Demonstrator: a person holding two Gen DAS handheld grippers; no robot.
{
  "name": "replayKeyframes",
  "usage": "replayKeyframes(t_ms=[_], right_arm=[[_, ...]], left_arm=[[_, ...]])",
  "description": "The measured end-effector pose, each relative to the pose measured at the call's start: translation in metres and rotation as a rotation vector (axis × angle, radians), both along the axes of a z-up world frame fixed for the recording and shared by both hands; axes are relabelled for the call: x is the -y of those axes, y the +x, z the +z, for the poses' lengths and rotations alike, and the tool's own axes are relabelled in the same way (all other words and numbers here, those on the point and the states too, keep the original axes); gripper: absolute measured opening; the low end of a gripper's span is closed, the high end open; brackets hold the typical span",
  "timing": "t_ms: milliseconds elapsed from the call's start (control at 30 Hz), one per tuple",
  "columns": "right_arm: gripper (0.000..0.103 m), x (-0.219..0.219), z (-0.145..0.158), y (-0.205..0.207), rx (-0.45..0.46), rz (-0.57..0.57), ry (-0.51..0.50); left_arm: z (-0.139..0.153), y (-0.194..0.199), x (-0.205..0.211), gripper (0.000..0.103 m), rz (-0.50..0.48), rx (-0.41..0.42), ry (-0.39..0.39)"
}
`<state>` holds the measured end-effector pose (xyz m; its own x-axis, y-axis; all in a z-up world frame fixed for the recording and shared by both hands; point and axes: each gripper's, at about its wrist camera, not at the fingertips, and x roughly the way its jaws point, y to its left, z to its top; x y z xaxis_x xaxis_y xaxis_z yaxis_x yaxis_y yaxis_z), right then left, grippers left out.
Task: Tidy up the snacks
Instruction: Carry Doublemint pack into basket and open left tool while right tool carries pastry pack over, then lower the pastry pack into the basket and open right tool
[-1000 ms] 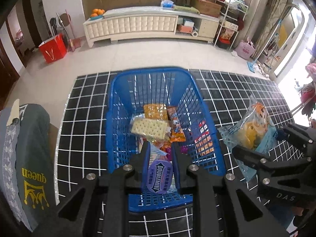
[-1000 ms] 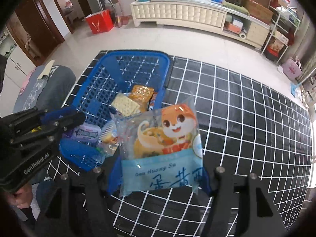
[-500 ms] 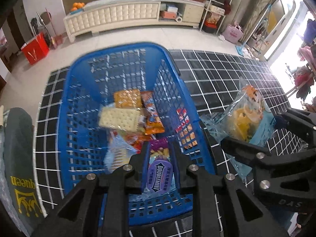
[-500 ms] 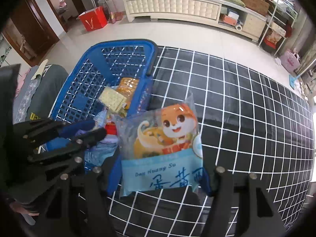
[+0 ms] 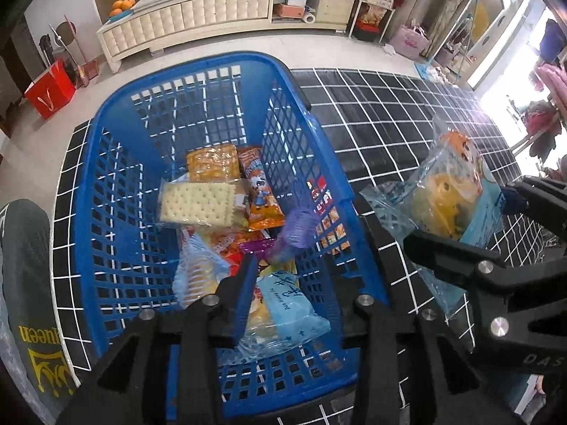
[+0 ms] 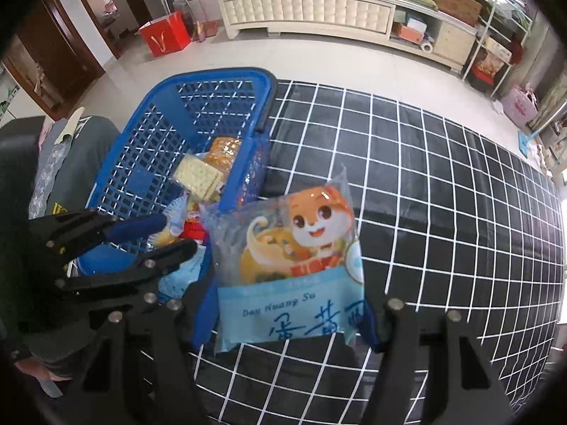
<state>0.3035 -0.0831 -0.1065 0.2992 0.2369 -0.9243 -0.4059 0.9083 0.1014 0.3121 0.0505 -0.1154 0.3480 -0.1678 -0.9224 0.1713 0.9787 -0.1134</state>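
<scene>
Left wrist view: the left gripper hangs over the near end of the blue basket, its jaws spread apart with nothing between them. Directly under the gap lies a light-blue packet; a small purple packet sits at about 12 o'clock from the fingertips, against the right wall. Farther in, a cracker pack lies at roughly 11 o'clock, with an orange biscuit pack and an orange snack bag beyond it. At 3 o'clock, outside the basket, the right gripper holds a clear bag with a fox above the black grid mat.

Right wrist view: the right gripper is clamped on the bottom edge of the fox-printed pastry bag, which stands upright just beside the basket's right rim, over the mat and not yet inside. The left gripper shows at 9 o'clock, jaws parted over the basket.

The step in hand looks like the left side's drop being finished, with the pastry bag next. That calls for carrying the bag toward 10 o'clock over the rim, then letting go above the pile once the left gripper is clear.
</scene>
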Motion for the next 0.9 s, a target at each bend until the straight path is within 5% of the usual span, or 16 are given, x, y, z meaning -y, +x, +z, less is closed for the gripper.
replayKeyframes(t_ms=[567,900], right_arm=[[0.07,-0.054,0.033,-0.004,0.061,0.08,0.009],[0.07,-0.104,0.033,0.021,0.068,0.122,-0.017]], left_arm=[[0.053,-0.03,-0.07,0.034,0.109,0.122,0.034],[0.053,-0.018,-0.118,0.036,0.173,0.146,0.064]])
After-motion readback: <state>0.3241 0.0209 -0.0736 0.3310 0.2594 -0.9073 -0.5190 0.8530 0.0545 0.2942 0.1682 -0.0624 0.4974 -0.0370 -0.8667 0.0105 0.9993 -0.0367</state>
